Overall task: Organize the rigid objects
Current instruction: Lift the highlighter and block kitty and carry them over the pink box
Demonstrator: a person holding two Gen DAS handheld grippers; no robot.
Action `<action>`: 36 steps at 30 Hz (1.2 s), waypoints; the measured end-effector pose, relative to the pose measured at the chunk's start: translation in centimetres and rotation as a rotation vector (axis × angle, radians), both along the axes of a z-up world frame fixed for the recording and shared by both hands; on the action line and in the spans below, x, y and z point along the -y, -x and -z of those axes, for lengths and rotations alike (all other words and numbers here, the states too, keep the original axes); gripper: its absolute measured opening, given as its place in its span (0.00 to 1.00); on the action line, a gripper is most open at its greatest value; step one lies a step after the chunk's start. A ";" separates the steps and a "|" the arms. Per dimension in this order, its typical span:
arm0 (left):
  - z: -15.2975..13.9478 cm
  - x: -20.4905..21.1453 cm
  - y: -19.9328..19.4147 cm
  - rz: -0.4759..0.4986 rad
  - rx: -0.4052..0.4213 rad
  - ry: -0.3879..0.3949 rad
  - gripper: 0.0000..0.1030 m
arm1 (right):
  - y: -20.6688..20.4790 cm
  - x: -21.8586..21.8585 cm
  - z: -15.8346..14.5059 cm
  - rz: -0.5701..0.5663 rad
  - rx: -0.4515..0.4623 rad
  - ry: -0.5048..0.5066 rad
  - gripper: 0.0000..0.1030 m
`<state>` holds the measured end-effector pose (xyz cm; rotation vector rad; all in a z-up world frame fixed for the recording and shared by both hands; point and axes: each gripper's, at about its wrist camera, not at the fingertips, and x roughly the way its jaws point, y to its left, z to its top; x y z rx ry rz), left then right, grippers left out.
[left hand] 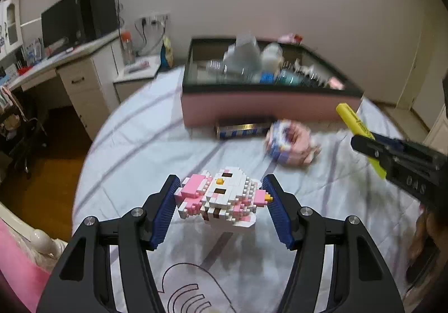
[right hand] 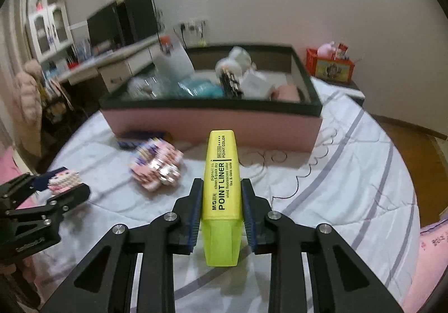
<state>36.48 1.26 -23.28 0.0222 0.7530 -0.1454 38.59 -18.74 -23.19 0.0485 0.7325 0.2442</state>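
Observation:
A pink and white block figure [left hand: 221,198] hangs just above the striped bedsheet, and my left gripper [left hand: 221,181] is shut on it with a blue pad against each side. The right wrist view shows that same gripper [right hand: 63,187] and figure [right hand: 63,177] at the far left. My right gripper [right hand: 221,182] is shut on a yellow highlighter [right hand: 222,161] that points forward, cap end toward me. The highlighter [left hand: 355,122] and right gripper [left hand: 364,145] also show at the right edge of the left wrist view. Ahead stands a pink box [right hand: 224,122] with a dark rim, filled with several items.
A second pink block figure [left hand: 288,145] and a blue striped tin [left hand: 243,128] lie on the bed in front of the box [left hand: 252,108]. A white desk [left hand: 72,60] stands at the left. A red crate [right hand: 330,66] sits on a stand at the right. Wooden floor borders the bed.

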 end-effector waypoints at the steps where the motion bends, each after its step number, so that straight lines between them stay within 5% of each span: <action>1: -0.6 0.2 0.3 0.005 0.018 0.001 0.61 | 0.8 -0.1 -0.6 0.001 0.031 -0.017 0.26; 18: -9.4 2.6 7.3 -0.006 0.324 0.012 0.61 | 8.9 -2.9 -9.2 -0.035 0.302 -0.008 0.26; 36: -15.3 4.1 12.2 -0.035 0.609 -0.036 0.61 | 13.0 -2.5 -14.0 -0.005 0.531 0.003 0.26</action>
